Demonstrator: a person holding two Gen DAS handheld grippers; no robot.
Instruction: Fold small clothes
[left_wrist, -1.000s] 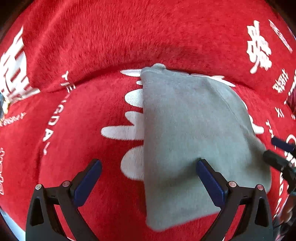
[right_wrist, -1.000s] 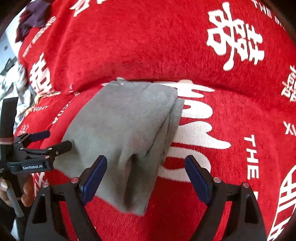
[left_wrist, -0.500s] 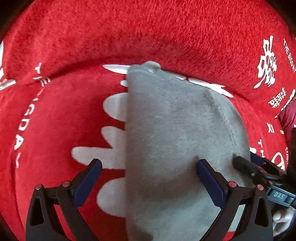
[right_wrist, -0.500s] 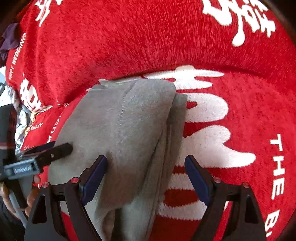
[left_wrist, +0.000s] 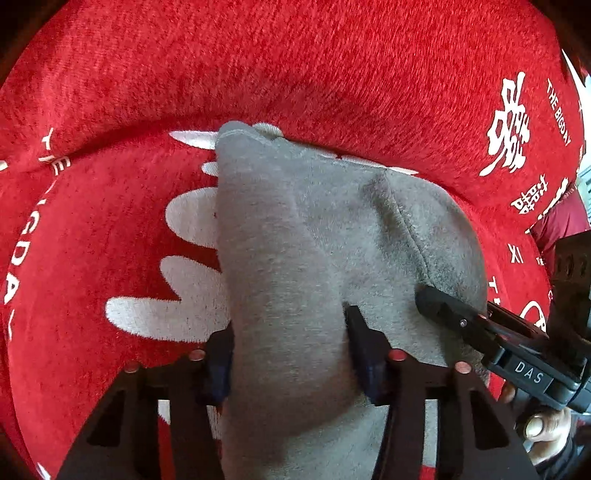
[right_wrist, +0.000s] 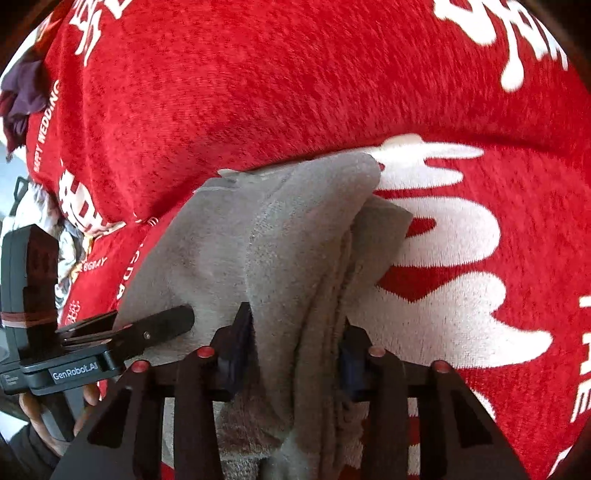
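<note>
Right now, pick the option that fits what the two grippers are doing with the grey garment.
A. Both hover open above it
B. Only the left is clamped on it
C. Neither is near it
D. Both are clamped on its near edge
D. The left gripper and the right gripper have just been closing, and each has bunched grey garment pinched between its pads on the red blanket.

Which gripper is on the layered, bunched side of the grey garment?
The right gripper; the grey garment shows stacked edges there, while the left gripper pinches smooth cloth.
</note>
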